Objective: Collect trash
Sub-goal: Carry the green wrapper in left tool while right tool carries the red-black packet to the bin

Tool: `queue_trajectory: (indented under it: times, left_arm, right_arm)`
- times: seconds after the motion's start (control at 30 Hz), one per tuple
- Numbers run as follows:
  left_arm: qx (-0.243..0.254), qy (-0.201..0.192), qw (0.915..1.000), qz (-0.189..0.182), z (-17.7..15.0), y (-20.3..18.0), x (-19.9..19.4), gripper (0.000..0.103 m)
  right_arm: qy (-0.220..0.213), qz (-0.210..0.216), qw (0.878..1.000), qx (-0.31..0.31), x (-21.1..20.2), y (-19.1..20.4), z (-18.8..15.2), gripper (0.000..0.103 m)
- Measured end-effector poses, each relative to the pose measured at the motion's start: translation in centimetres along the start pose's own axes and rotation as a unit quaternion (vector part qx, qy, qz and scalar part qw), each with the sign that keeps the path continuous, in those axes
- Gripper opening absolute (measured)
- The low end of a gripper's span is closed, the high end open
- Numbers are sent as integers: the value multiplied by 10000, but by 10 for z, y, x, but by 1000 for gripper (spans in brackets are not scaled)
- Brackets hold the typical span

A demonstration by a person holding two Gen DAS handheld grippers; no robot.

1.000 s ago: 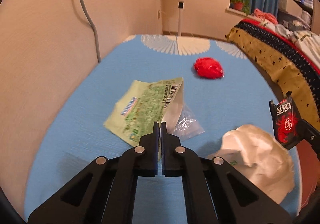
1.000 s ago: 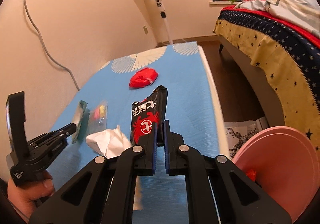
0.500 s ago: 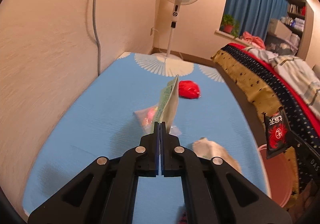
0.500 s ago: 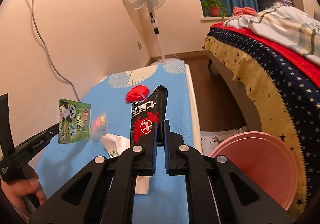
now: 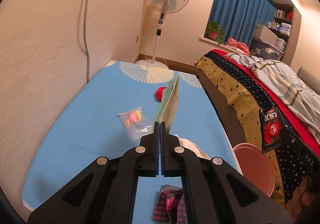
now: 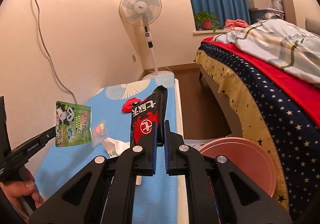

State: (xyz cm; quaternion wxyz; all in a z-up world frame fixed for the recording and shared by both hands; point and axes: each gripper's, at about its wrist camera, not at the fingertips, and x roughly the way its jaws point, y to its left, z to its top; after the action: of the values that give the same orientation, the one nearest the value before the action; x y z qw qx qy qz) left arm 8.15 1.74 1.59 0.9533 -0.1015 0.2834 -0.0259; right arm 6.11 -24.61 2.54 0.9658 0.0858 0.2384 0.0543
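Trash: five pieces showed; two were lifted clear of the blue table (image 5: 84, 124) and three lay on it.
Pink bin (image 6: 240, 156): sat on the floor between table and bed (image 6: 260, 92), just right of the table edge; judged the place for both held pieces.
Green panda pouch (image 6: 73, 124): hung in the air over the table, pinched at its lower left corner by the closed left gripper (image 5: 160, 124).
Black snack wrapper (image 6: 149, 116): stood upright, clamped low down in the closed right gripper (image 6: 160, 124).
Doing it well: probably carry the wrapper over the bin first, since it hung nearest, and let go only above the opening; thin film may cling to a finger or drift.
White tissue (image 6: 116, 145): crumpled on the table, untouched.
Red wad (image 6: 130, 104): lay at the far end.
Clear candy bag (image 5: 134, 122): flat on the table, near the tissue.
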Motion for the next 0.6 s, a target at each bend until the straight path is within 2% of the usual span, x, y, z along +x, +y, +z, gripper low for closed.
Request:
queue_trajectory:
  times: [0.27, 0.6]
  left_arm:
    - [160, -20, 9996, -250, -2, -23, -2, 0]
    - [346, 23, 9965, -757, -11, -61, -1, 0]
  right_arm:
    - [-167, -243, 9995, 102, -21, -16, 6, 7]
    - [-297, -744, 9964, 260, -40, -47, 15, 7]
